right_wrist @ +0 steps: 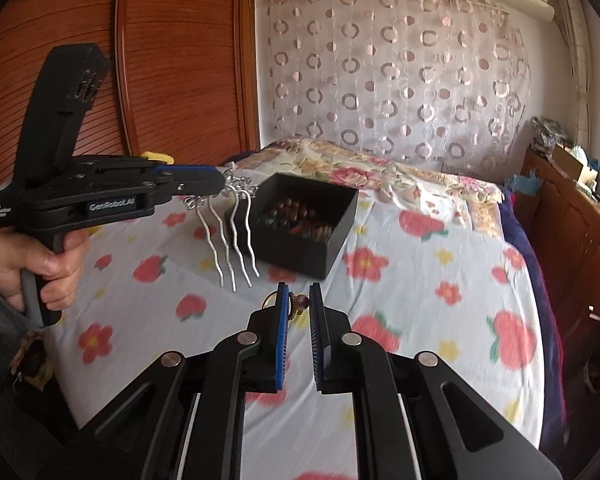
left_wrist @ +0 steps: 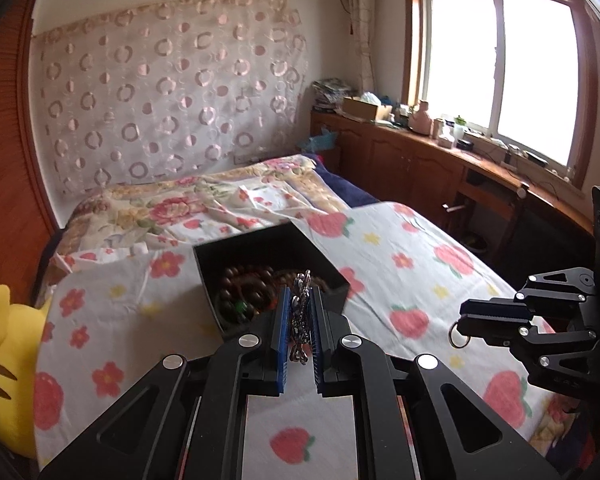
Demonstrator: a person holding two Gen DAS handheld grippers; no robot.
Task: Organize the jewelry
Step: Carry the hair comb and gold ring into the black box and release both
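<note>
A black open box (left_wrist: 268, 248) with brown bead bracelets (left_wrist: 244, 280) sits on the flowered bedsheet; it also shows in the right wrist view (right_wrist: 320, 240). My left gripper (left_wrist: 300, 312) is shut on a silver hair comb (left_wrist: 301, 320), held above the sheet just short of the box; its wavy prongs (right_wrist: 232, 240) hang down left of the box in the right wrist view. My right gripper (right_wrist: 299, 304) is shut on a small ring with a stone (right_wrist: 298, 303), held above the sheet in front of the box. The ring hangs below its fingers in the left wrist view (left_wrist: 458, 334).
A yellow plush toy (left_wrist: 4, 360) lies at the bed's left edge. A wooden wardrobe (right_wrist: 160, 60) stands at the left, a wooden cabinet (left_wrist: 420, 160) with clutter under the window at the right. A patterned curtain (left_wrist: 172, 92) hangs behind the bed.
</note>
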